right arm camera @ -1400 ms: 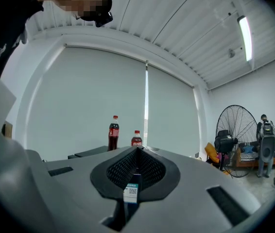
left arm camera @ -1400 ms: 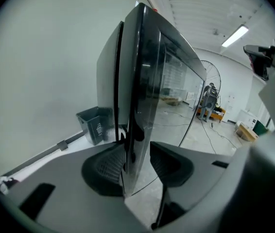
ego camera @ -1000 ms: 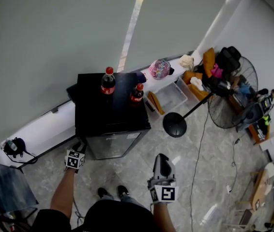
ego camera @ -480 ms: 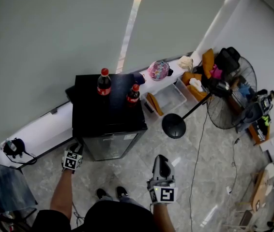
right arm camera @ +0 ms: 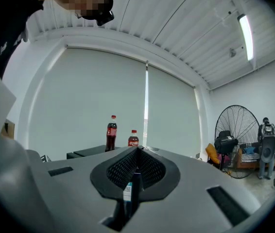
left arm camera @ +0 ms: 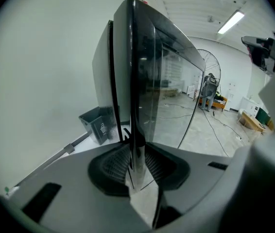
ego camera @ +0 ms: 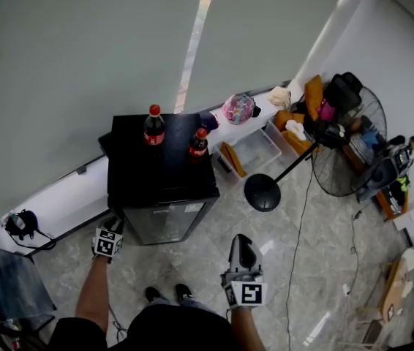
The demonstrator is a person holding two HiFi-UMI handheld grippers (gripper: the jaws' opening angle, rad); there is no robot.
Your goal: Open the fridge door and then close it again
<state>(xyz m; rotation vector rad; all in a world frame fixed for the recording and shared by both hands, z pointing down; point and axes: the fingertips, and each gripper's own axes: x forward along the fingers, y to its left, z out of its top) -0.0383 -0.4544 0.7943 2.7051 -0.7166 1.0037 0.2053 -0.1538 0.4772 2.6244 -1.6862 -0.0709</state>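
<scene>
My left tongs [left arm camera: 136,165] have just been closing and now pinch the edge of the fridge door [left arm camera: 169,86], which rises straight ahead from between their jaws. My right tongs [right arm camera: 136,163] are closed on nothing, with the fridge [right arm camera: 86,153] ahead and slightly to their left.

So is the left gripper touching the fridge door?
Touching: in the left gripper view the left gripper, whose jaws have just been closing, clamps the edge of the fridge door.
</scene>
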